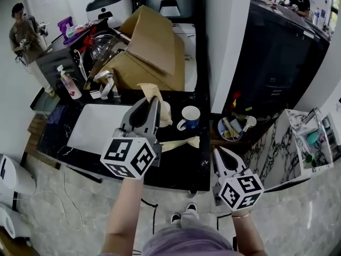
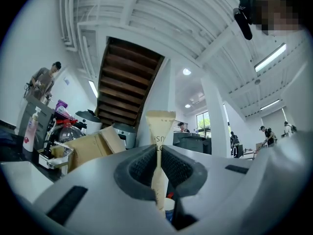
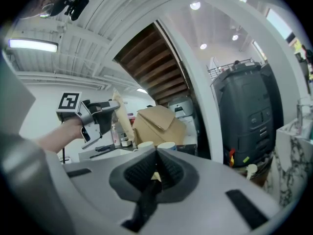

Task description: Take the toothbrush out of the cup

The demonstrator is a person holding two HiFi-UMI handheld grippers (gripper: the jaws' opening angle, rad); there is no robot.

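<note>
My left gripper is raised above the black counter and is shut on the toothbrush, a cream, flat piece with a flared end. In the left gripper view the toothbrush stands upright between the pads, and the gripper hangs over the blue cup. That white-lined cup stands on the counter just right of the gripper. A second cream piece lies flat in front of the cup. My right gripper is low at the counter's right edge, jaws together, nothing visibly held. The right gripper view shows the left gripper at the left.
A white sink with a faucet fills the counter's left. A soap bottle and cardboard boxes stand behind it. A bowl of utensils sits on a shelf at the right. One person stands at the far left.
</note>
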